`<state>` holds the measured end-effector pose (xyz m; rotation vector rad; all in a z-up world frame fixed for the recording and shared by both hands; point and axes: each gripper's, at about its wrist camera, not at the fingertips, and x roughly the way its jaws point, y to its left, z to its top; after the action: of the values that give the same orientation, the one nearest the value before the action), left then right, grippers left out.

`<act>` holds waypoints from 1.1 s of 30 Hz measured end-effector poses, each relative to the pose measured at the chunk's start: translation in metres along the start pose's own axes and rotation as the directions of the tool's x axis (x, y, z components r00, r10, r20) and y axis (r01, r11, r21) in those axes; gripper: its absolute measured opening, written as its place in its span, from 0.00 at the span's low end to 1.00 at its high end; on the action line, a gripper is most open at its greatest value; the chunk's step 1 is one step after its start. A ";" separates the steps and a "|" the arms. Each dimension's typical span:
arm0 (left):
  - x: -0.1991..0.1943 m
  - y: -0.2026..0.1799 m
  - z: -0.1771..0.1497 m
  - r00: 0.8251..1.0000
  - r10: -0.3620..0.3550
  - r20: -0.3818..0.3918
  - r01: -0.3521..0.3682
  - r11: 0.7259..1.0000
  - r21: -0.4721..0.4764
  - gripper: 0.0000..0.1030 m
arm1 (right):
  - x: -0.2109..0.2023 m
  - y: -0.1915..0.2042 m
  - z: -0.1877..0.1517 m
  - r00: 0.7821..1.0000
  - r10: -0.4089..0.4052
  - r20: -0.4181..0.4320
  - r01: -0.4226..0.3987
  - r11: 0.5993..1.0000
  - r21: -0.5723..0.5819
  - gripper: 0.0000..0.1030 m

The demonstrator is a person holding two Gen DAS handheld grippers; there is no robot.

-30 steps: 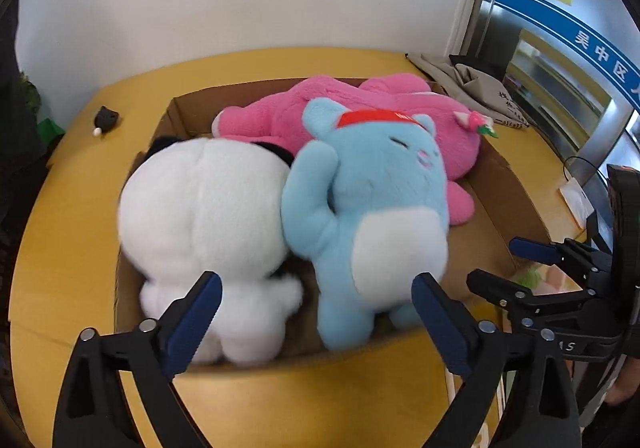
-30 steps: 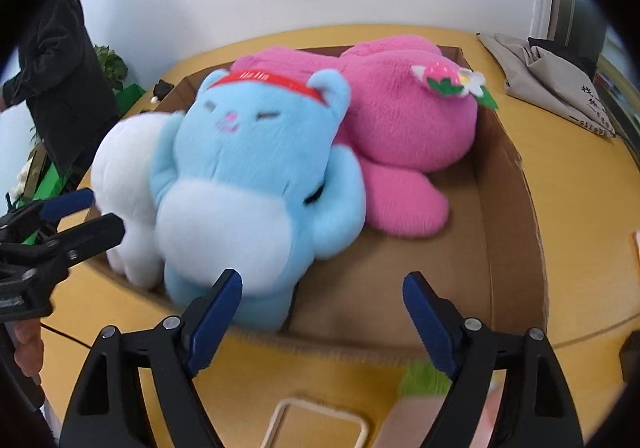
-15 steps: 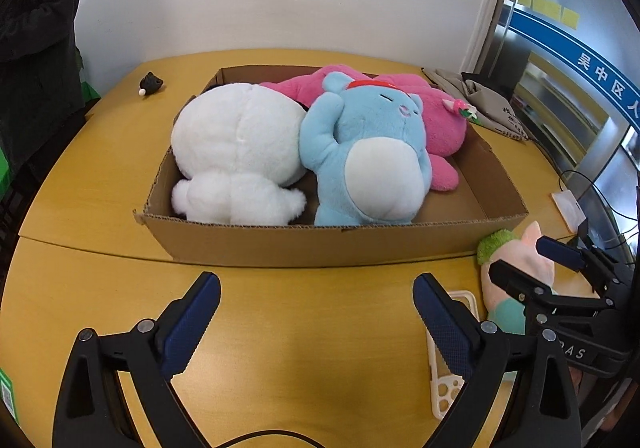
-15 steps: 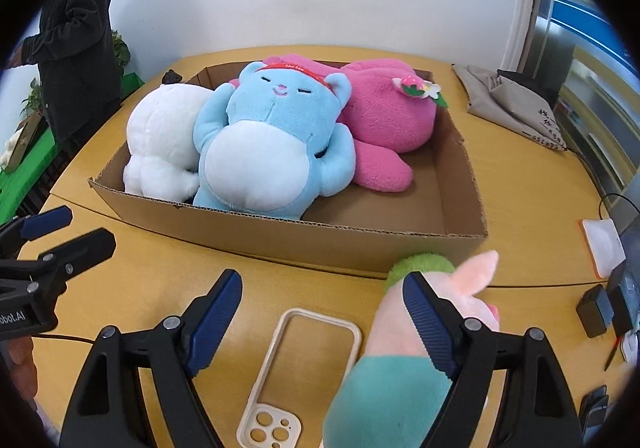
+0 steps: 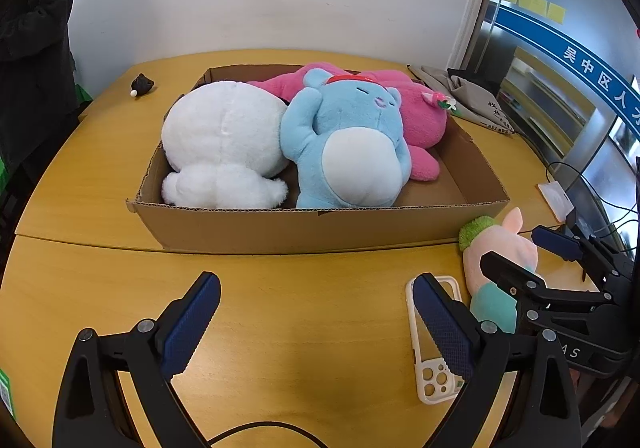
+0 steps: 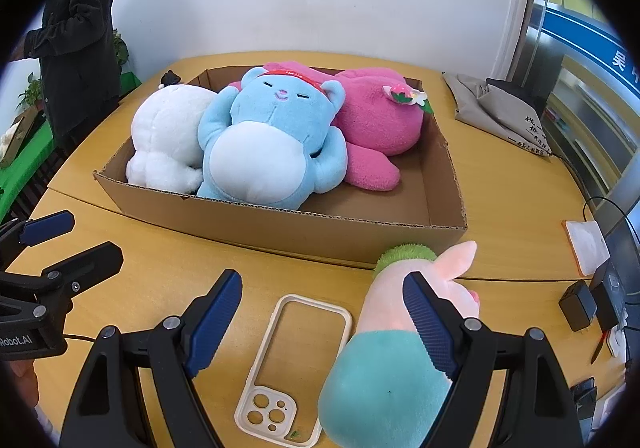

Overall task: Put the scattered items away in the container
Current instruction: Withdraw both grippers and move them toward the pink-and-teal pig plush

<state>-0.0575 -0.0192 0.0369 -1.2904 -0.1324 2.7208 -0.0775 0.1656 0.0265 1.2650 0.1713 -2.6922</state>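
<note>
An office-like room: wooden table (image 5: 80, 176), blue Chinese-lettered glass signage (image 5: 592, 68), sticky notes (image 5: 532, 2), cables (image 5: 568, 176).

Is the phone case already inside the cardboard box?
No, the phone case lies on the table, in front of the cardboard box.

Cardboard box (image 5: 312, 228) holding white plush (image 5: 224, 144), blue plush (image 5: 352, 152), pink plush (image 5: 420, 116), phone case (image 5: 432, 380) on table (image 5: 80, 184)

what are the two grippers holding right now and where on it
Nothing. The left gripper and the right gripper are both open and empty; the pig toy lies on the table beside the right gripper's finger.
</note>
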 end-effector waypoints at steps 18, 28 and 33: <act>0.002 -0.004 0.001 1.000 -0.010 -0.011 0.010 1.000 0.002 0.96 | 0.002 -0.003 -0.005 1.000 0.007 -0.008 -0.007 1.000 0.010 0.80; 0.002 -0.009 0.000 1.000 -0.008 -0.012 0.008 1.000 0.010 0.96 | 0.000 -0.007 -0.007 1.000 0.018 -0.003 -0.018 1.000 0.024 0.80; 0.003 -0.014 0.002 1.000 -0.010 -0.013 0.010 1.000 0.019 0.96 | -0.002 -0.013 -0.009 1.000 0.029 0.001 -0.029 0.999 0.039 0.80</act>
<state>-0.0593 -0.0046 0.0379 -1.2987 -0.1118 2.6983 -0.0720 0.1797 0.0224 1.2684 0.1003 -2.6839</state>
